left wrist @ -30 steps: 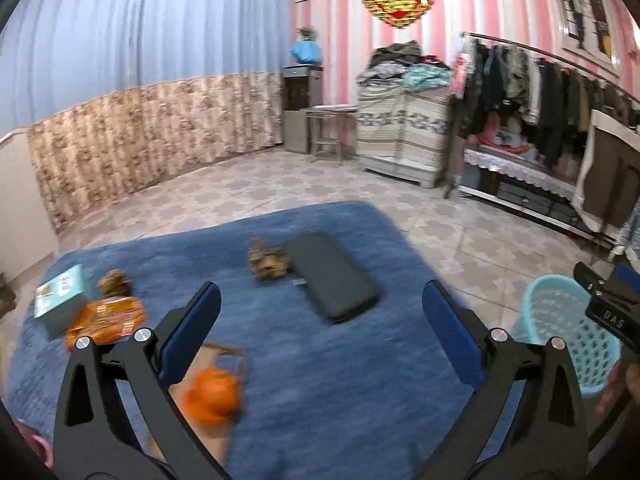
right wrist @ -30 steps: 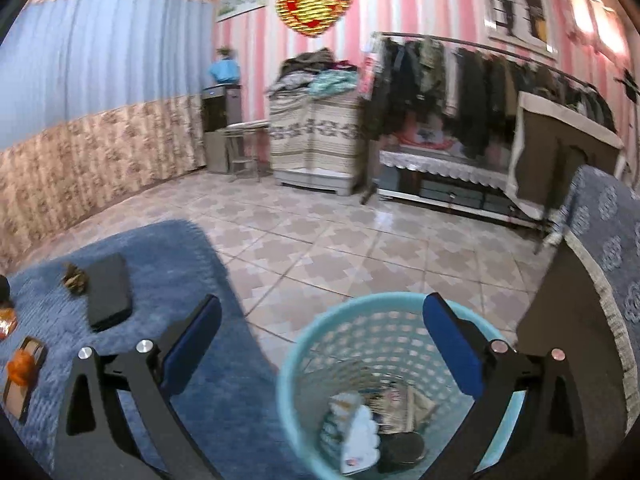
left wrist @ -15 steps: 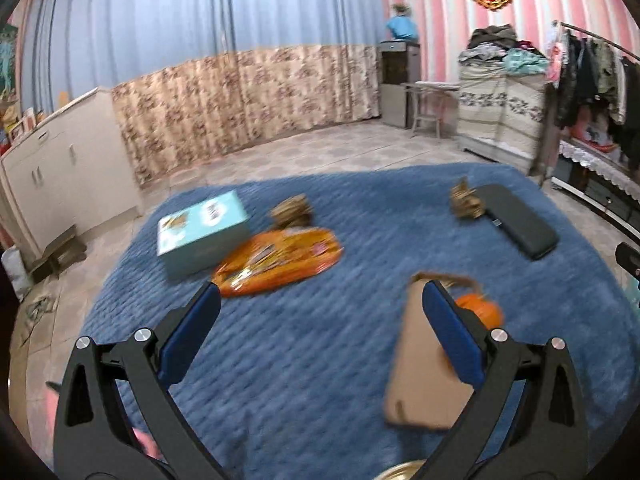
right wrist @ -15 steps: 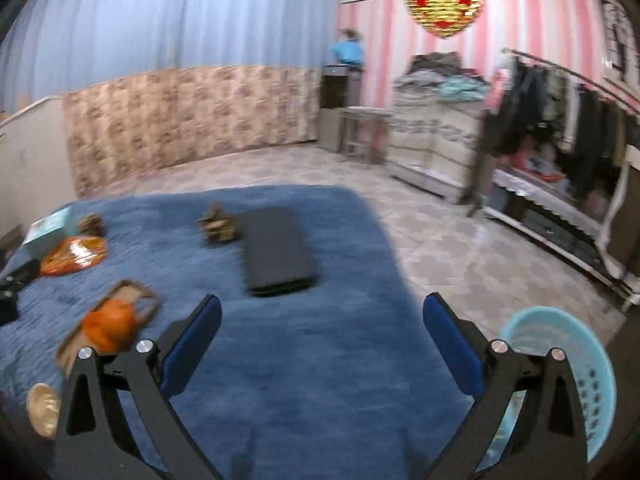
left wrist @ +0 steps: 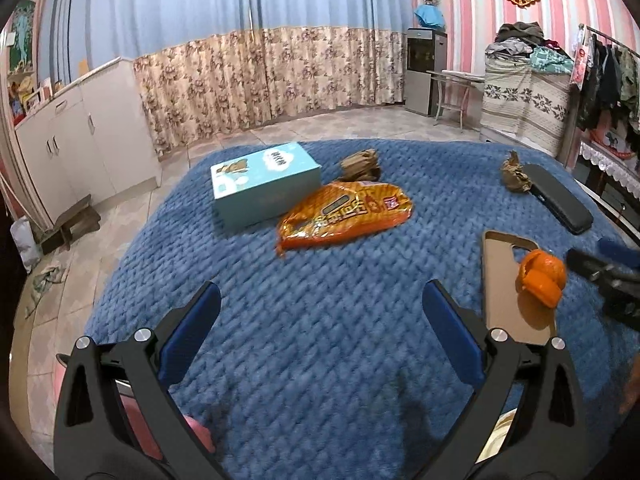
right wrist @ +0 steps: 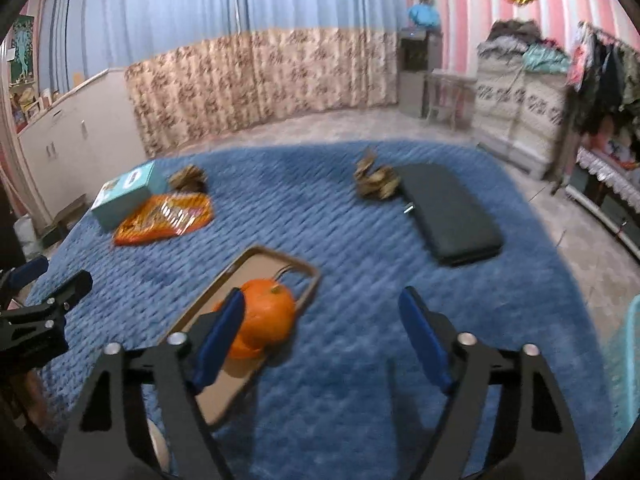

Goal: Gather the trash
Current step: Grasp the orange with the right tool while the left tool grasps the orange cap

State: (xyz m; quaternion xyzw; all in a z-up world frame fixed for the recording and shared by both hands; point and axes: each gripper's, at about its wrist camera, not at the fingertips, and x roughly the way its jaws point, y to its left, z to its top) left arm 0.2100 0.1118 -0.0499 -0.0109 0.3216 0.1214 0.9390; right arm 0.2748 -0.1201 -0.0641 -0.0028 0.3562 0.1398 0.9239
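Fingers of the right gripper (right wrist: 322, 336) apart with nothing between them, though they have just been closing in; the left finger (right wrist: 218, 338) sits in front of the orange peel (right wrist: 266, 316), not pressing it. Left gripper (left wrist: 320, 330) fingers wide apart, empty, over bare blue blanket (left wrist: 320, 300).

Orange peel rests on a tan phone case (right wrist: 224, 344) lying flat on the blanket. Farther back: an orange snack wrapper (left wrist: 346, 214) touching a teal box (left wrist: 266, 190), a crumpled brown paper wad (left wrist: 360, 166) behind it, another brown wad (left wrist: 516, 174) just beside a black case (left wrist: 558, 200). Teal basket rim (right wrist: 626, 360) at the right edge.

Handling, as a guess: peel is light, soft, curled, maybe slightly slick and tearable; pinch across the domed top so the case stays behind. Wrapper is thin, crinkly, slippery; grab a bunched edge. Wads are light and crushable, so a pinch anywhere across them should do.
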